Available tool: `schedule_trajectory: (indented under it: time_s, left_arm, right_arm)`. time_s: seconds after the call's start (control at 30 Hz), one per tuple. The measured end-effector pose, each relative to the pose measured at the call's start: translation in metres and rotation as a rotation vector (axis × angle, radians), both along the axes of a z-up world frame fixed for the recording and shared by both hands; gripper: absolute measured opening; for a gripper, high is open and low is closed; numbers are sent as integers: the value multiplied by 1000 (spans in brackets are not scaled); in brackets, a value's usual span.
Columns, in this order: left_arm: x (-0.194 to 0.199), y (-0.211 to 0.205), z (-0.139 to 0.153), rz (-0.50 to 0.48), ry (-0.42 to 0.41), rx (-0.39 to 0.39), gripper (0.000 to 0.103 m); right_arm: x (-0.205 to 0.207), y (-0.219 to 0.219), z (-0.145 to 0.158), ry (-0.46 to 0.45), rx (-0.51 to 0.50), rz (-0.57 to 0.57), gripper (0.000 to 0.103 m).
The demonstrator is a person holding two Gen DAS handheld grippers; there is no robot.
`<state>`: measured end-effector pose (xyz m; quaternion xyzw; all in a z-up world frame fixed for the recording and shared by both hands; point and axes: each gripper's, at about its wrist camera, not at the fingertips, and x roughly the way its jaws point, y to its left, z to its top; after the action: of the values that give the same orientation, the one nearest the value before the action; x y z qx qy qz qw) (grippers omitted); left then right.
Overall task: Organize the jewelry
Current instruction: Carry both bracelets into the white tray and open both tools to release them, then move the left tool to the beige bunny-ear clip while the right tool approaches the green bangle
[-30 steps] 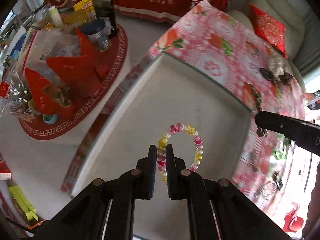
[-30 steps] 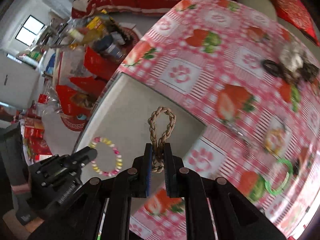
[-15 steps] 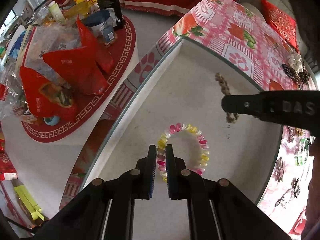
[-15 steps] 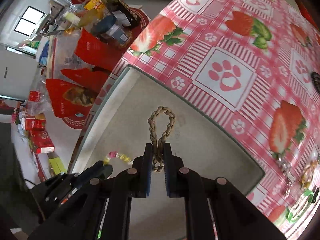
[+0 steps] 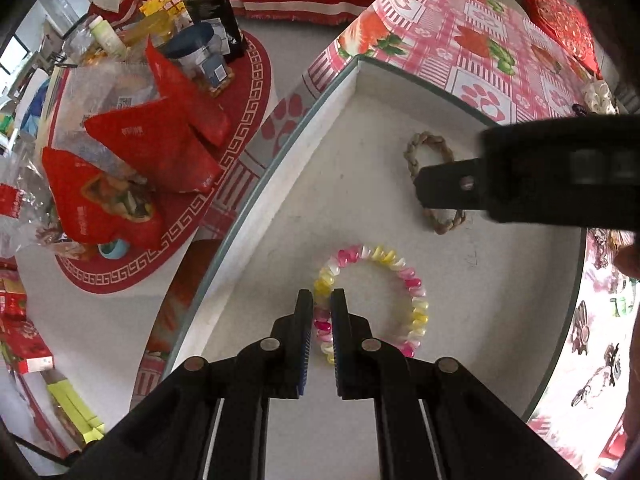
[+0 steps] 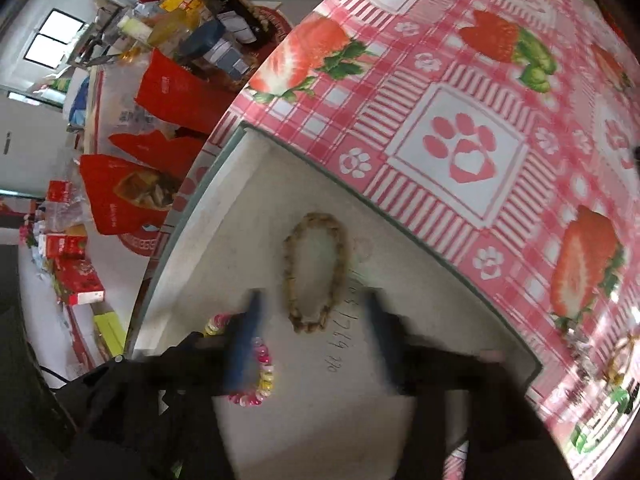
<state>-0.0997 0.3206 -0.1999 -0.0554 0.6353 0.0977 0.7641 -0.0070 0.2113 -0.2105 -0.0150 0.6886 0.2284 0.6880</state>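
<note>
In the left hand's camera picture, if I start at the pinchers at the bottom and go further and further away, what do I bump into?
left gripper → colourful bead bracelet → braided tan loop → white tray's far rim → strawberry tablecloth

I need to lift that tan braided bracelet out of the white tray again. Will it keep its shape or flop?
Probably floppy: the braided bracelet looks like woven cord and lies slack in an uneven oval on the white tray. It likely weighs little. The rough plait should grip well, so pinched at one point it would likely hang long.
</note>
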Motion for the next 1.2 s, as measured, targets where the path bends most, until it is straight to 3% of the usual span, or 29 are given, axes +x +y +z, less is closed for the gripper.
schedule_trajectory:
  time_s: [0.33,0.73,0.77,0.8,0.83,0.9,1.2]
  left_arm:
    - [11,-2,12,-9,-50,-23,14]
    - [10,-20,27,-89,-47,-129,15]
    - [7,-22,31,-93,-54,-136,19]
    - [5,-24,34,-99,-58,-135,66]
    - [3,-26,37,-101,-55,-123,102]
    - [-1,-31,43,-100,-71,-64,103]
    - [-5,-55,55,-141,-47,1,103]
  right_arm:
    - [-16,-62,48,-22,68,-117,68]
    - [-58,-126,65,-23,35,-237,68]
    - [-61,-129,66,-21,34,-243,68]
    - [-65,-134,67,-17,35,-250,68]
    - [-69,-139,69,-14,35,-257,68]
    - [-76,-146,71,-10,34,-268,68]
    - [-108,-184,83,7,24,-342,70]
